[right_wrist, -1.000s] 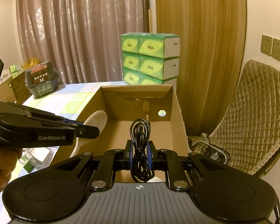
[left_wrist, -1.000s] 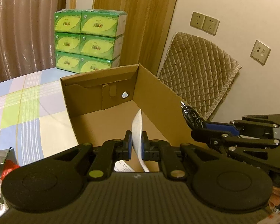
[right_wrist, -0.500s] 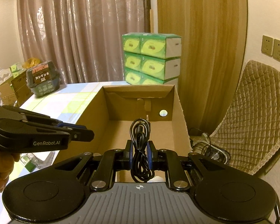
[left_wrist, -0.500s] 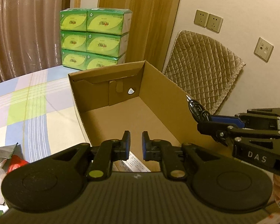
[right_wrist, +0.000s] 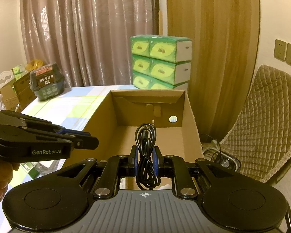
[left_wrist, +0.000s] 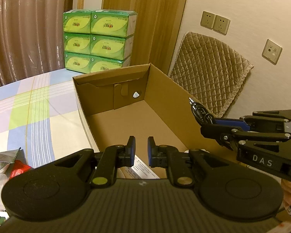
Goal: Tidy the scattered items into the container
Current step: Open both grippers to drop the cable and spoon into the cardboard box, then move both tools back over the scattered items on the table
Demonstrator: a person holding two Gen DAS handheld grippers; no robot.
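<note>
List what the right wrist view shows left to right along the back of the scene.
Dark green basket → green tissue box stack → wooden door → wall sockets.

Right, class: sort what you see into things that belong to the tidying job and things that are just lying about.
Belongs to the job:
cardboard box
coiled black cable, held by the right gripper
left gripper, fingers apart
foil packets on the table

Just lying about:
stacked green tissue packs
quilted chair cover
wall sockets
curtain
</note>
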